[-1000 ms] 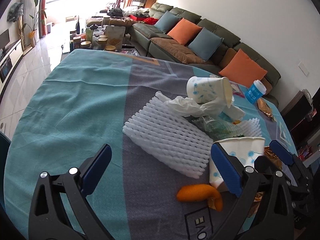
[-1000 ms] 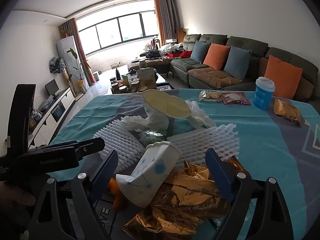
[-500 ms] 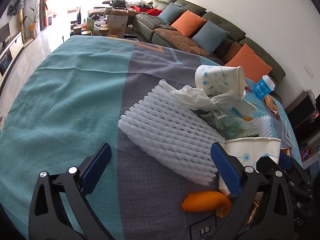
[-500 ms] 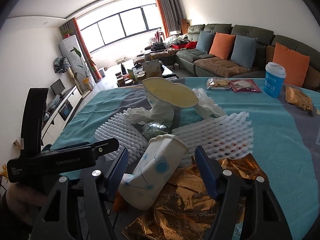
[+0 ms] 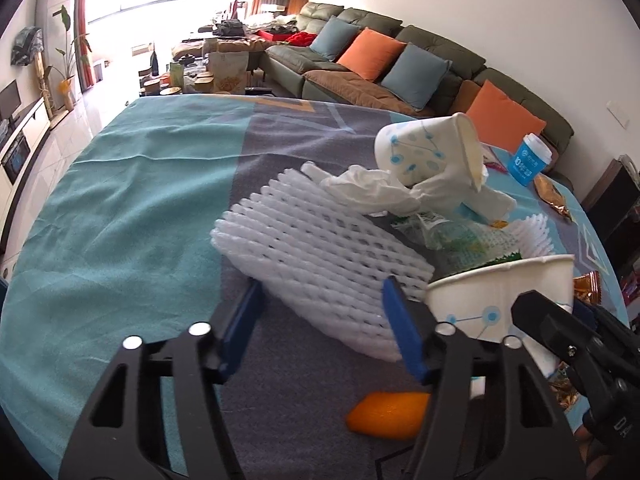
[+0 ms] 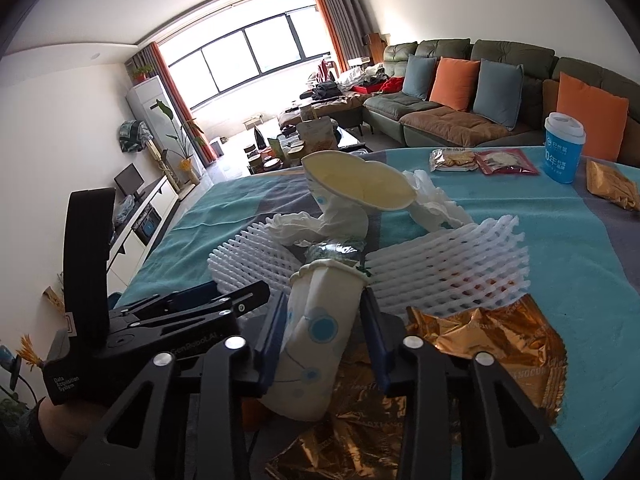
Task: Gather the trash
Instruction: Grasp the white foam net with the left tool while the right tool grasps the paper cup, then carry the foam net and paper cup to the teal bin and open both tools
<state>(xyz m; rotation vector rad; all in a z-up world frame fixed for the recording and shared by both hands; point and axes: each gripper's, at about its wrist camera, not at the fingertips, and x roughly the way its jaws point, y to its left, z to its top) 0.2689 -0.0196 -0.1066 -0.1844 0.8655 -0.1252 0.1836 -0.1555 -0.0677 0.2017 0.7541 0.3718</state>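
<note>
Gripping is the step in hand: the right gripper (image 6: pixel 322 332) has just been closing its blue pads onto a squashed paper cup (image 6: pixel 316 328), which lies tilted on a crinkled gold foil wrapper (image 6: pixel 480 344) on the table (image 5: pixel 120 208). The left gripper (image 5: pixel 320 324) has just been closing around the near corner of a springy white foam net (image 5: pixel 316 252); whether its pads press yet cannot be told. Next likely comes lifting both gently, since each is light and crushable.

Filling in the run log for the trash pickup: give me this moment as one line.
left tongs: closing around foam net | right tongs: closing, pads at paper cup | orange peel: on table
</note>
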